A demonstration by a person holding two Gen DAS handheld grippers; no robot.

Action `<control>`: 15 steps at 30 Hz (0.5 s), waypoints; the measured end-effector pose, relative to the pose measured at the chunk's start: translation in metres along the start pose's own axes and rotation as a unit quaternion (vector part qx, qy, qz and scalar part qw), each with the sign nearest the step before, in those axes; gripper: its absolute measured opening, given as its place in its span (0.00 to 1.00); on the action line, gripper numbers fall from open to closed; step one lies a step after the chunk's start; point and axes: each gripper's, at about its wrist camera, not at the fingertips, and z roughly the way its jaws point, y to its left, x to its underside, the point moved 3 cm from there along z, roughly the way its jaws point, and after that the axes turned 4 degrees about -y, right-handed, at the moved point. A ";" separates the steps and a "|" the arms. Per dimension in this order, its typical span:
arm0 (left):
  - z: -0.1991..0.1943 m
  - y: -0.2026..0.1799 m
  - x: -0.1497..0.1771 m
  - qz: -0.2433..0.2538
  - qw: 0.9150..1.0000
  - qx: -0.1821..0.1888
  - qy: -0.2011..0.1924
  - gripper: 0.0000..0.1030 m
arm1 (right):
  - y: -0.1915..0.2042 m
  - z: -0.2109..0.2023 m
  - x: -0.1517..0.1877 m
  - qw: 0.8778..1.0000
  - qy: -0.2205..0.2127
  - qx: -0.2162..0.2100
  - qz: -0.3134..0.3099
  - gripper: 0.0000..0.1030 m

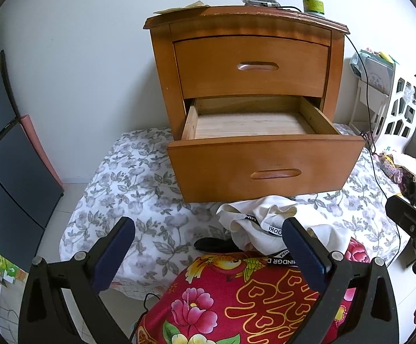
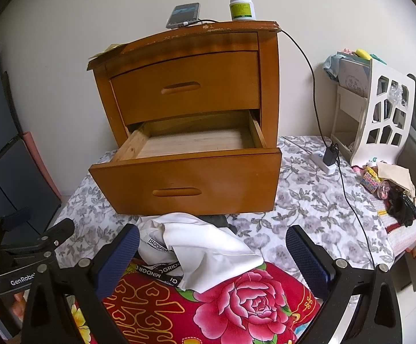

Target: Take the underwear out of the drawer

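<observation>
The nightstand (image 1: 248, 57) stands on the floral bed (image 1: 127, 183), its lower drawer (image 1: 253, 126) pulled out and bare. Only the right wrist view shows the charger plug (image 2: 330, 154). White underwear (image 2: 205, 246) lies before the drawer, on a red cushion (image 2: 236, 309). The left gripper (image 1: 208, 246) and right gripper (image 2: 211, 258) both have fingers spread wide, holding nothing.

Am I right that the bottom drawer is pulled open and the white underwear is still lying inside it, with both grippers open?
Not quite: the bottom drawer is open but bare inside, as the left wrist view shows. The white underwear lies in front of the nightstand, outside the drawer. The left gripper and right gripper are both open, as you said.
</observation>
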 end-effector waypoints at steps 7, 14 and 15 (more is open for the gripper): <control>0.001 0.000 0.001 0.000 1.000 0.001 0.002 0.99 | 0.000 0.000 0.000 1.000 0.000 0.000 0.001 1.00; 0.001 -0.001 0.002 0.000 1.000 0.001 0.003 0.99 | 0.000 0.001 0.001 1.000 0.001 0.000 0.001 1.00; 0.001 -0.001 0.002 0.000 1.000 0.001 0.003 0.99 | 0.000 0.001 0.001 1.000 0.000 0.000 0.001 1.00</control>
